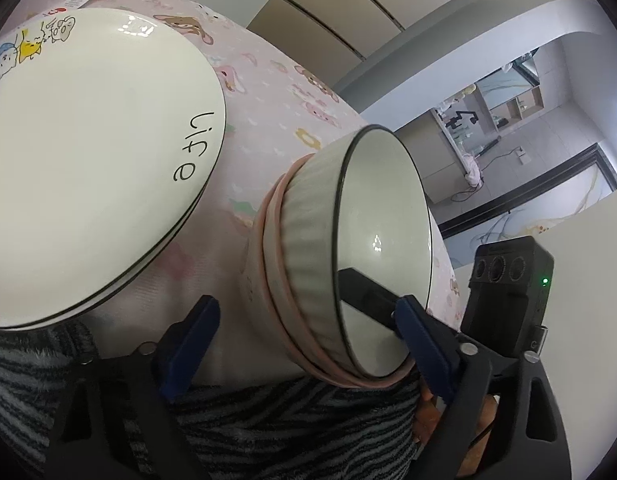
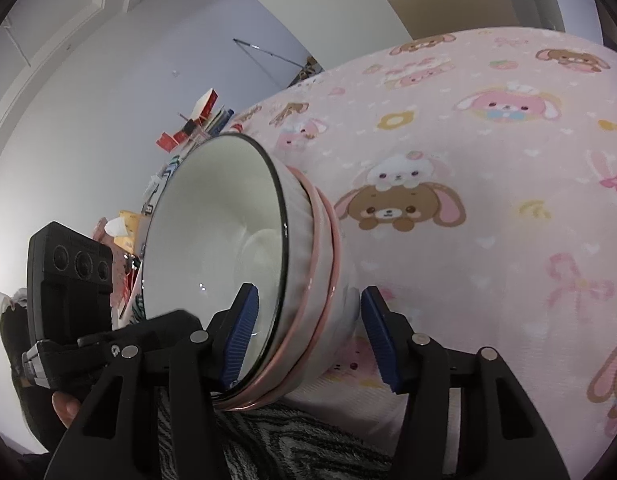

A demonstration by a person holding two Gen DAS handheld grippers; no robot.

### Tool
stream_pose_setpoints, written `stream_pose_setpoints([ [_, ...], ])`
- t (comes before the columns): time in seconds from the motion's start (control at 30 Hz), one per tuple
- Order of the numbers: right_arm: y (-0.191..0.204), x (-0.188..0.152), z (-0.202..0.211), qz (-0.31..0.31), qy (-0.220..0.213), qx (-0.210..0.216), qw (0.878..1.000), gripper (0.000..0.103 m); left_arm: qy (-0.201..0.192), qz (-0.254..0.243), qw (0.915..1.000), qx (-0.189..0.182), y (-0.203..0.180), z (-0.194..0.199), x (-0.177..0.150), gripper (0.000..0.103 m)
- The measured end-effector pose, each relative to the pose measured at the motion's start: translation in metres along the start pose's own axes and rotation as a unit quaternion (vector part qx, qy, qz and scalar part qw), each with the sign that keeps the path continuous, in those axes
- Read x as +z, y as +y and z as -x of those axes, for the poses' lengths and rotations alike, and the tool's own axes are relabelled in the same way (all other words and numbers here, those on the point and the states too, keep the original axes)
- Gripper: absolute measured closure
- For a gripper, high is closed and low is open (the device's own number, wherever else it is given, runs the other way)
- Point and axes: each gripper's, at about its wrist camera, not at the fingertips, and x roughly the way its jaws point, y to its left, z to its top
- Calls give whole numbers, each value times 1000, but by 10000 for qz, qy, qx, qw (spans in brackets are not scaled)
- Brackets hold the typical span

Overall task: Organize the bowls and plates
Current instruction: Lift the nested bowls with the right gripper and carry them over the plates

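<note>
Two stacked white plates. Three nested bowls: one grey-white bowl uppermost, two pink-rimmed bowls beneath. Two grippers present.

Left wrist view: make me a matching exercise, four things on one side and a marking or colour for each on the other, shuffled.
Things:
1. top plate
2. top bowl
3. lower bowls
4. tablecloth

Marks:
A. pink rims
B. cartoon bears and rabbits
C. the word "life"
D. ribbed grey outside

Pairs: 1-C, 2-D, 3-A, 4-B
</note>
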Motion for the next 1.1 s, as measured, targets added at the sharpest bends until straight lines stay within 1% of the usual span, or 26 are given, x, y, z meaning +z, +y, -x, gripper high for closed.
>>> stream_pose_setpoints([
  [0.17, -2, 1, -3, -73, 19, 32, 10000, 48, -154, -27, 9998, -128, 1, 0, -3, 21],
  [0.2, -2, 1, -2, -80, -4, 6, 10000, 48, -166, 8, 9997, -150, 3, 1, -3, 29],
  [0.23, -2, 1, 0, -73, -69, -74, 9999, 48, -154, 37, 9998, -75, 4, 1, -3, 43],
  [0.27, -1, 1, 1, -41, -103, -106, 9999, 50, -79, 29, 9999, 64, 5, -2, -4, 43],
  [0.33, 0, 1, -2, 2, -27, -3, 10000, 52, -64, 94, 9999, -16, 8, -4, -4, 44],
  [0.47, -1, 2, -2, -33, -3, 23, 10000, 53, -73, 73, 9999, 47, 8, -2, -5, 45],
  [0.6, -7, 6, -6, -222, 149, 143, 9995, 53, -107, 104, 9999, 81, 9, -3, -4, 47],
  [0.73, -4, 11, -10, -220, 229, -21, 9995, 52, -165, 91, 9997, 167, 7, -5, -2, 51],
  [0.9, -6, 11, -8, -221, 230, -22, 9995, 52, -145, 93, 9997, 179, 8, -5, -1, 51],
  [0.97, -4, 10, -7, -155, 156, -25, 9998, 56, -121, 105, 9997, 156, 10, -6, 0, 51],
  [1.03, 0, 8, -6, -62, 75, -129, 9999, 56, -85, 176, 9998, 101, 12, -7, 1, 51],
  [1.1, 0, 6, -4, -52, 13, -128, 9999, 56, -101, 38, 9998, 165, 9, -8, 2, 53],
])
